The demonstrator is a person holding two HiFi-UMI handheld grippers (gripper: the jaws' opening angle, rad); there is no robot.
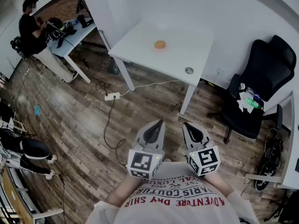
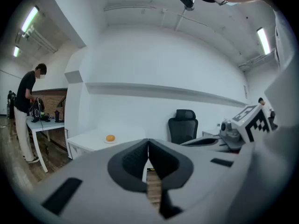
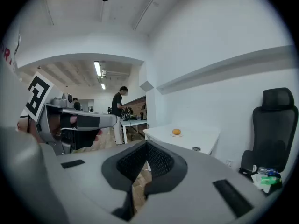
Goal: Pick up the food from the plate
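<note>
An orange round piece of food (image 1: pixel 160 44) lies on a small white plate (image 1: pixel 160 48) on the white table (image 1: pixel 187 45) far ahead of me. It shows small in the left gripper view as the food (image 2: pixel 110 137) and in the right gripper view as the food (image 3: pixel 176 131). Both grippers are held close to my chest, well short of the table, over the wooden floor. My left gripper (image 1: pixel 161 122) is shut with nothing in it, tips meeting (image 2: pixel 148 140). My right gripper (image 1: pixel 185 124) is also shut and empty (image 3: pixel 146 143).
A round grommet (image 1: pixel 188 70) sits near the table's front edge. A black office chair (image 1: pixel 257 87) stands right of the table. A power strip with cables (image 1: pixel 112 96) lies on the floor. A person (image 1: pixel 35 36) works at a desk (image 1: pixel 77 31) far left.
</note>
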